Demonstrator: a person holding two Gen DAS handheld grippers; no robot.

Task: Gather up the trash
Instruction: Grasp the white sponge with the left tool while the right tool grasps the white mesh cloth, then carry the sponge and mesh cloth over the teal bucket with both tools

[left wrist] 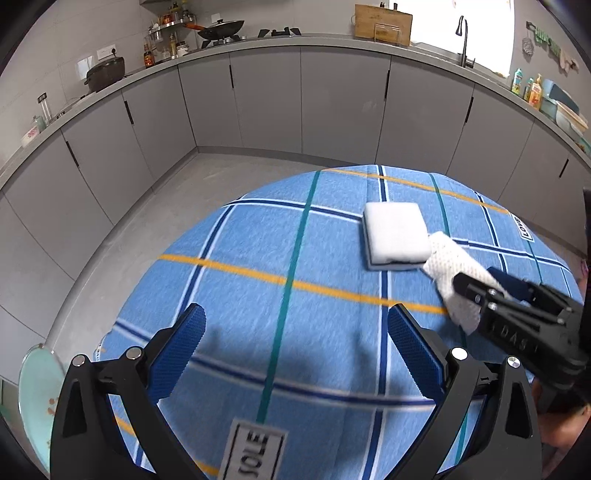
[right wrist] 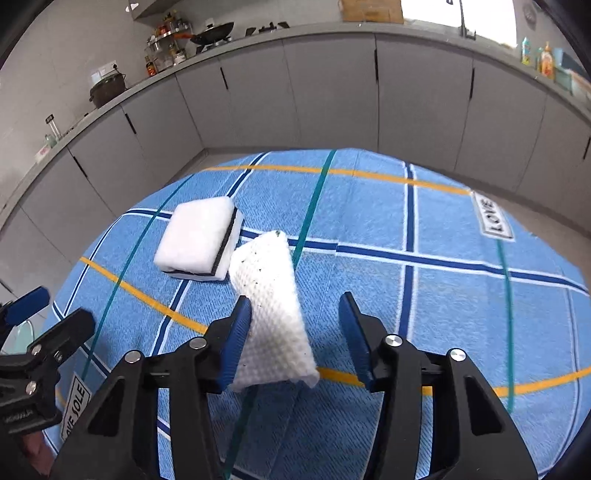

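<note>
A white paper towel (right wrist: pixel 271 302) with dark specks lies between the fingers of my right gripper (right wrist: pixel 295 332). The jaws stand open; the towel leans against the left finger (right wrist: pixel 236 339) and is clear of the right one. In the left wrist view the same towel (left wrist: pixel 448 275) sticks out of the right gripper (left wrist: pixel 476 291) above the blue checked tablecloth (left wrist: pixel 258 295). My left gripper (left wrist: pixel 295 354) is open and empty over the cloth's near part. A white sponge with a black layer (right wrist: pixel 197 240) lies on the cloth just beyond the towel's tip; it also shows in the left wrist view (left wrist: pixel 395 234).
A pale green plate (left wrist: pixel 37 398) with crumbs sticks out at the table's left edge. Grey kitchen cabinets (left wrist: pixel 266 99) and a counter with a wok (left wrist: pixel 221 29), pot (left wrist: pixel 105 74) and bottles curve around behind. Grey floor (left wrist: pixel 147 206) lies between table and cabinets.
</note>
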